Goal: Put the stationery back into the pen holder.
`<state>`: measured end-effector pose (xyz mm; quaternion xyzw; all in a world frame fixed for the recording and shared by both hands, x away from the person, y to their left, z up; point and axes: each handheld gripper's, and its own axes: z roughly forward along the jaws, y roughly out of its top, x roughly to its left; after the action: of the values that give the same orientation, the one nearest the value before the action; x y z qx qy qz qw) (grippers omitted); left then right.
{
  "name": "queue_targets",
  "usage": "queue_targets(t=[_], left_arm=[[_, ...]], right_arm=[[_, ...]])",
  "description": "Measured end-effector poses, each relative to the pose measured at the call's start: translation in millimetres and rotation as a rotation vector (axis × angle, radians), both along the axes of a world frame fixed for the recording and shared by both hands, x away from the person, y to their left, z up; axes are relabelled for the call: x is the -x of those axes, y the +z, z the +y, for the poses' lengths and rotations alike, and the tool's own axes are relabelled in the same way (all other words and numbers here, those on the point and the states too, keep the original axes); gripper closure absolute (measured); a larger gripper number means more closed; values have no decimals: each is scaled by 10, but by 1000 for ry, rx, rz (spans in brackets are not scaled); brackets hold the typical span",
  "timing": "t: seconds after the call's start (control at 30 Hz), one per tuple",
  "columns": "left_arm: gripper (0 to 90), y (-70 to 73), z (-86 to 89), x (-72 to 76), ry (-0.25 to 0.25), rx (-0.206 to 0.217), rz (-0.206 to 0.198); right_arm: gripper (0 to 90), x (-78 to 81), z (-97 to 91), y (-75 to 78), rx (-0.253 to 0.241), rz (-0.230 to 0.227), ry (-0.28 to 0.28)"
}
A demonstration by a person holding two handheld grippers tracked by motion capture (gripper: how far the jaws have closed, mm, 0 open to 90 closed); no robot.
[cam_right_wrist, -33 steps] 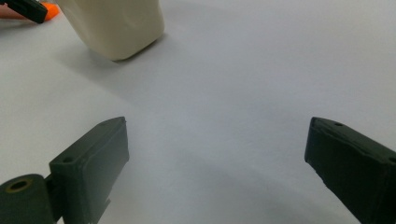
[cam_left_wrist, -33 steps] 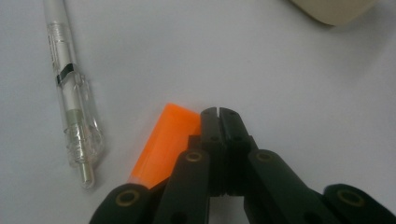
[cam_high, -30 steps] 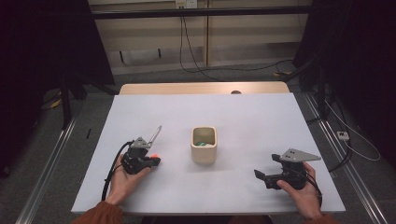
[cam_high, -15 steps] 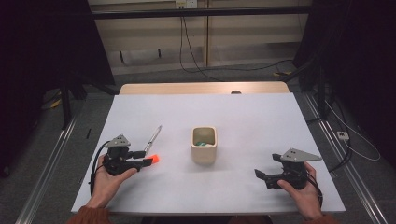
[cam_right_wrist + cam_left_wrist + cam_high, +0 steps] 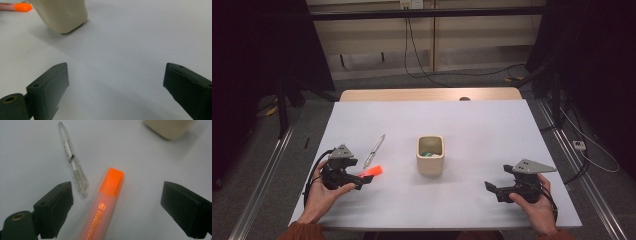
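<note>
An orange highlighter [image 5: 373, 172] [image 5: 105, 205] lies on the white table, between the jaws of my left gripper [image 5: 364, 179] [image 5: 116, 187]. Those jaws have just been opening and now stand wide, with neither pad touching the highlighter. A clear pen [image 5: 374, 150] [image 5: 72, 160] lies just beyond it, to its left in the left gripper view. A cream cup [image 5: 431, 155] [image 5: 62, 15] stands at the table's middle with something green inside. My right gripper [image 5: 492, 189] [image 5: 116, 67] rests open near the front right, with only bare table between its jaws.
The white table [image 5: 482, 125] has free room behind and to the right of the cup. Its front edge runs just below both hands. Black frames and cables stand on the floor around the table.
The left gripper was shut on the highlighter a second ago; it has opened, let the highlighter go and drawn back to the left. The right gripper has kept still.
</note>
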<state>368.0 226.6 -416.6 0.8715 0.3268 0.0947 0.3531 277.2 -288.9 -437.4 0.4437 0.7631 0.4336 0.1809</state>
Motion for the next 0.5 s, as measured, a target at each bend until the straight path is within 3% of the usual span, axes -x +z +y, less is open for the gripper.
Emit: queue_targets(t=[0.2, 0.5], left_arm=[[129, -52, -125, 2, -46, -82, -9], [391, -73, -188, -61, -74, -156, 7]], right_arm=[[65, 1, 2, 1, 1, 0, 2], [65, 0, 7, -1, 1, 1, 3]])
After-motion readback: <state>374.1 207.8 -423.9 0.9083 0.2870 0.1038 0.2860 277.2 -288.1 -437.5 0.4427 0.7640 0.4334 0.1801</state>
